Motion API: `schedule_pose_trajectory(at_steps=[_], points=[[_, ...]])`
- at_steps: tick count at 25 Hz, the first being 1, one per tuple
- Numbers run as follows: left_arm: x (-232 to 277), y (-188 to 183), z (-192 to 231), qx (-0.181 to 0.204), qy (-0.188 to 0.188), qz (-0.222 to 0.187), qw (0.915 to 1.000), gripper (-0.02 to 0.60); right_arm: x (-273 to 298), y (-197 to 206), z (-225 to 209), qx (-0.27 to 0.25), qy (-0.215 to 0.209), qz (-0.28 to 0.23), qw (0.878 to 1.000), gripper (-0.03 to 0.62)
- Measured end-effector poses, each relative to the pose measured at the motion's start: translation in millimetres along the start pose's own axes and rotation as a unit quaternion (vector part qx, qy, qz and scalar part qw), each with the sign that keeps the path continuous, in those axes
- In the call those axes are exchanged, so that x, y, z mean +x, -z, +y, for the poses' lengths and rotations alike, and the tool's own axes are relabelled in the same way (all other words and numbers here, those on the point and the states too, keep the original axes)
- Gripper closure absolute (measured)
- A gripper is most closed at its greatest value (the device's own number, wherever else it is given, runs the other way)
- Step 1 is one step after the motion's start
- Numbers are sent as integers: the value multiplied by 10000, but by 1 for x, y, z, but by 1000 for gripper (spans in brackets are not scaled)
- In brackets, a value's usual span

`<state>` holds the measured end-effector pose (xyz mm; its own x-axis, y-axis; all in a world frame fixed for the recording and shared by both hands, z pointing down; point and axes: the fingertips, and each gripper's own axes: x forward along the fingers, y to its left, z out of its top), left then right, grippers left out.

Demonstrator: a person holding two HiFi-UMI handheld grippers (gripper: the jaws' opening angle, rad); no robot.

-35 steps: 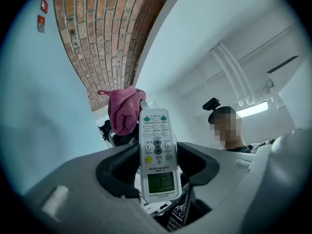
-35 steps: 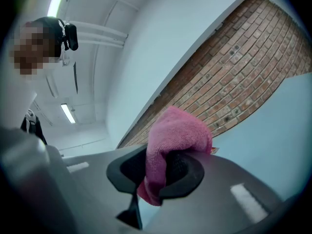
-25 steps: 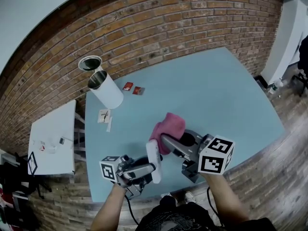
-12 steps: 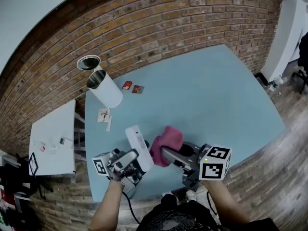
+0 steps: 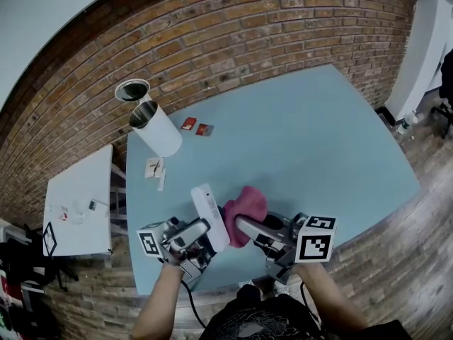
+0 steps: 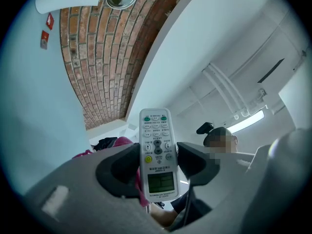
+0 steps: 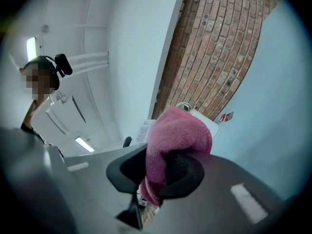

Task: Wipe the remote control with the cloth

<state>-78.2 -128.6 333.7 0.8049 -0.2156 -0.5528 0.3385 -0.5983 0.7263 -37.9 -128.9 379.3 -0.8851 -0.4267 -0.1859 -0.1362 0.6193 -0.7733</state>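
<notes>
My left gripper [image 5: 204,234] is shut on a white remote control [image 5: 210,216], which is held above the light blue table [image 5: 311,140] and tilted upward. In the left gripper view the remote [image 6: 157,155] stands between the two jaws with its buttons and small screen facing the camera. My right gripper [image 5: 238,224] is shut on a bunched pink cloth [image 5: 245,207], and the cloth sits right against the remote's right side. The cloth [image 7: 176,135] bulges out over the right gripper's [image 7: 157,172] jaws. A bit of pink cloth [image 6: 116,143] shows behind the left jaw.
A white cylinder can [image 5: 157,132] lies at the table's far left, with a round metal-rimmed piece [image 5: 132,91] beyond it. Two red packets [image 5: 196,127] and white paper slips [image 5: 153,170] lie near the can. A small white side table [image 5: 78,204] stands at the left. A brick wall borders the table.
The left gripper has shifted left and tipped the remote up from edge-on to face-up. The right gripper and its cloth have drawn in toward the remote. Both are nearly still over the last half second.
</notes>
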Motion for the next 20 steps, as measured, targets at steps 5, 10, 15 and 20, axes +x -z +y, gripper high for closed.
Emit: schedule_pose_trajectory(at_steps=[5,10,15,20], points=[[1,8,1,-3,-54,163,9999,339,0,-9,-3,67,31,-144,9999,531],[-1,20,5,-89,-130,379,9992,337,0,-11,-5,6,91,-147,9998,531],[-20,30,36,194,-1122,737,9908,339,-12,1,-43,-643,953,145,9933,533],[-60,66,89,728,-2771,2019,9366,339,-30,11,-76,-904,1548,335,9832,531]])
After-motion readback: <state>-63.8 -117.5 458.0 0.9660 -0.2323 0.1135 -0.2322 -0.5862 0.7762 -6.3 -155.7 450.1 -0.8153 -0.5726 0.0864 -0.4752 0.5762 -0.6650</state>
